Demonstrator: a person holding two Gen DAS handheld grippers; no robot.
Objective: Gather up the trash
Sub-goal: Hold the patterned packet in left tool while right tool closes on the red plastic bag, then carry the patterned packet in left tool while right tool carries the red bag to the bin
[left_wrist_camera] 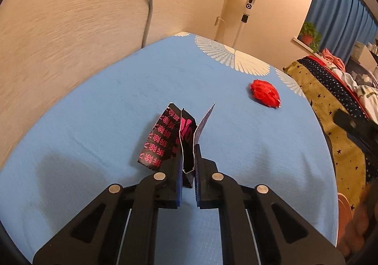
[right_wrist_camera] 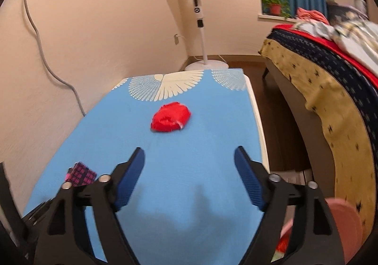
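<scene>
My right tool (right_wrist_camera: 189,158) stands wide apart over the blue surface (right_wrist_camera: 212,137) with nothing between its fingers. A crumpled red wrapper (right_wrist_camera: 170,117) lies ahead of it. A black and pink wrapper (right_wrist_camera: 81,174) shows at my left.

Left gripper (left_wrist_camera: 189,158) and right gripper (right_wrist_camera: 189,170): black plastic linkage arms with round silver pivot pins, fingers faced with ridged blue pads (right_wrist_camera: 248,180).
</scene>
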